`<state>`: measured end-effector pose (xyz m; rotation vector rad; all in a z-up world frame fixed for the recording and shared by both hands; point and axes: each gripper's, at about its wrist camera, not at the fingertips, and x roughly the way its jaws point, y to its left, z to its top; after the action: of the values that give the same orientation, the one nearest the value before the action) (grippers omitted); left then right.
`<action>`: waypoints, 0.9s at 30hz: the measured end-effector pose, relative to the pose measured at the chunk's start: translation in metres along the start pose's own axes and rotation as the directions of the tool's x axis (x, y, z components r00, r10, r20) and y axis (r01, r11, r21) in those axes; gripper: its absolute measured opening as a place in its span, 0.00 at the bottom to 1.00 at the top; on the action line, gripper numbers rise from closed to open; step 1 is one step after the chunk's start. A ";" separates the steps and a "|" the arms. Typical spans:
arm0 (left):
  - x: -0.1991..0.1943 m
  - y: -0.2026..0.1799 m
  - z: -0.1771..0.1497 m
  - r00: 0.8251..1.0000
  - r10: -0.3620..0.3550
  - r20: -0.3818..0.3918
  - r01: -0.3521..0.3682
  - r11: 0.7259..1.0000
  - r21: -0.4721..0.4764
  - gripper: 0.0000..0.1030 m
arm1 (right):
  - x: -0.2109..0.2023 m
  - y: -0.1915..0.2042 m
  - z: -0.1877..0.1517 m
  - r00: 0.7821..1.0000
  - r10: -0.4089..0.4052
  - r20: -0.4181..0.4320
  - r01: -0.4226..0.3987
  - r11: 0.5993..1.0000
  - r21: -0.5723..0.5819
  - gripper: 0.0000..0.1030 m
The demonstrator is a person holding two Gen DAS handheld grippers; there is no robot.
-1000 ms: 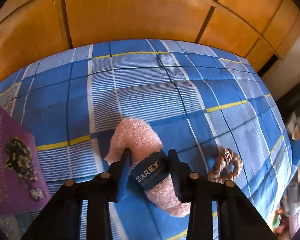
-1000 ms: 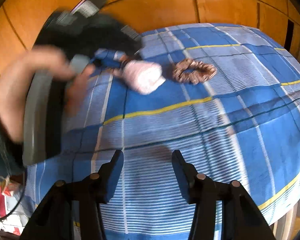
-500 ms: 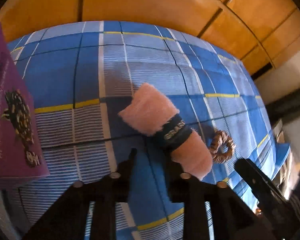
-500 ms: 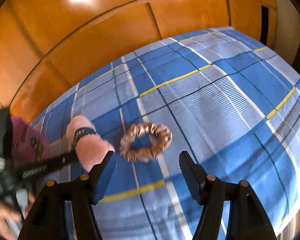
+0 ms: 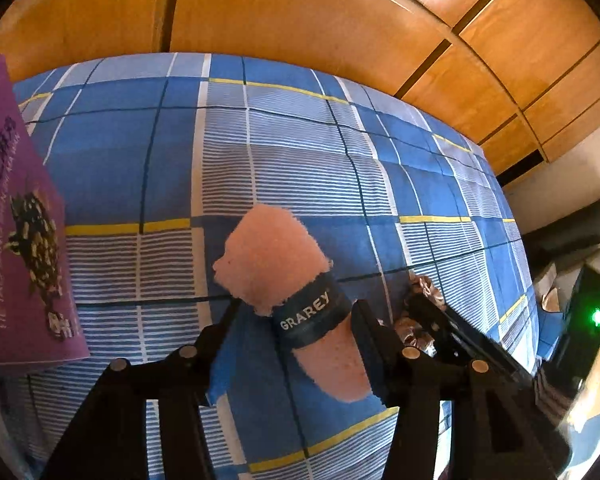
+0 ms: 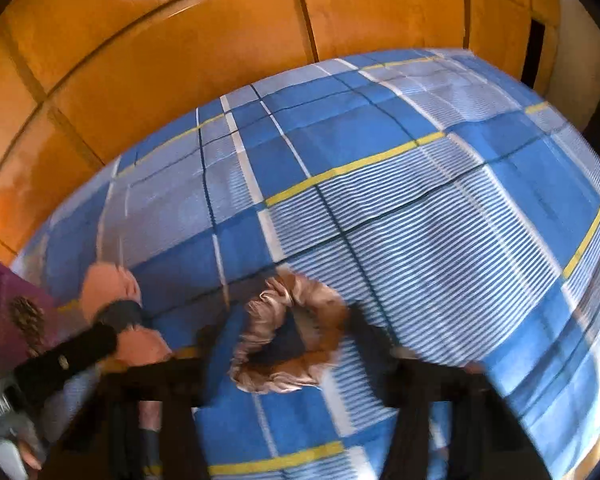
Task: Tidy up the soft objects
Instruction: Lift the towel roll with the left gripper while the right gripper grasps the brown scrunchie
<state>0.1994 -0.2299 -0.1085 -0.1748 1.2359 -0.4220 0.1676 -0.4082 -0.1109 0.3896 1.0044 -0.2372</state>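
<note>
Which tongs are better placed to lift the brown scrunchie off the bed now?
Right. The right tongs straddle the scrunchie, jaws closing around it. The left tongs are opening around the pink sock roll beside it.

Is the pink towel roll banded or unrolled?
Banded: the pink towel roll lies rolled on the bedspread, its dark GRAREY band wrapped around it.
</note>
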 end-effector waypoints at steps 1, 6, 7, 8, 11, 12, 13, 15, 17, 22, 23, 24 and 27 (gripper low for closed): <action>0.001 -0.002 0.000 1.000 0.000 0.002 0.000 1.000 0.000 0.59 | -0.001 -0.002 -0.001 1.000 0.012 -0.005 -0.012 1.000 -0.005 0.21; 0.008 -0.017 0.004 0.999 0.032 0.005 -0.032 0.999 0.017 0.70 | -0.012 -0.017 -0.015 1.000 -0.010 -0.019 0.009 0.999 -0.052 0.07; 0.012 -0.022 0.005 0.999 0.053 0.003 -0.053 0.998 0.028 0.71 | -0.013 -0.020 -0.019 1.000 -0.004 -0.018 0.003 0.998 -0.056 0.07; 0.015 -0.025 0.006 0.998 0.066 0.000 -0.066 0.997 0.037 0.74 | -0.015 -0.022 -0.022 1.000 0.001 -0.015 -0.002 0.998 -0.065 0.07; 0.029 -0.033 0.009 0.990 0.141 -0.010 -0.140 0.988 0.058 0.73 | -0.016 -0.026 -0.025 1.000 0.017 -0.017 -0.018 0.998 -0.061 0.07; 0.031 -0.033 0.009 0.987 0.158 -0.009 -0.157 0.985 0.066 0.64 | -0.016 -0.027 -0.025 1.000 0.021 -0.015 -0.022 0.998 -0.057 0.07; 0.032 -0.035 0.008 0.982 0.188 0.002 -0.188 0.978 0.092 0.59 | -0.016 -0.027 -0.026 1.000 0.023 -0.013 -0.024 0.998 -0.056 0.07; 0.031 -0.033 0.004 0.979 0.200 0.027 -0.202 0.969 0.143 0.50 | -0.016 -0.026 -0.026 1.000 0.021 -0.010 -0.021 0.998 -0.064 0.07; 0.028 -0.030 0.002 0.980 0.193 0.039 -0.197 0.965 0.171 0.45 | -0.015 -0.026 -0.027 1.000 0.023 -0.004 -0.024 0.997 -0.069 0.07; 0.014 -0.021 -0.009 0.985 0.167 0.041 -0.171 0.962 0.213 0.43 | -0.017 -0.033 -0.028 0.998 0.067 0.009 -0.067 0.997 -0.036 0.07; 0.012 -0.020 -0.012 0.986 0.163 0.037 -0.167 0.961 0.220 0.42 | -0.017 -0.036 -0.028 0.996 0.089 0.010 -0.089 0.996 -0.024 0.07; 0.008 -0.017 -0.016 0.987 0.157 0.033 -0.160 0.959 0.233 0.42 | -0.018 -0.040 -0.028 0.994 0.113 0.009 -0.113 0.994 -0.011 0.08; 0.001 -0.012 -0.027 0.989 0.145 0.024 -0.146 0.953 0.265 0.42 | -0.022 -0.050 -0.029 0.978 0.208 0.006 -0.208 0.977 0.046 0.32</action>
<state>0.1712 -0.2388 -0.1136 0.1454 1.1664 -0.4545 0.1157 -0.4411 -0.1162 0.5335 0.9502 -0.0716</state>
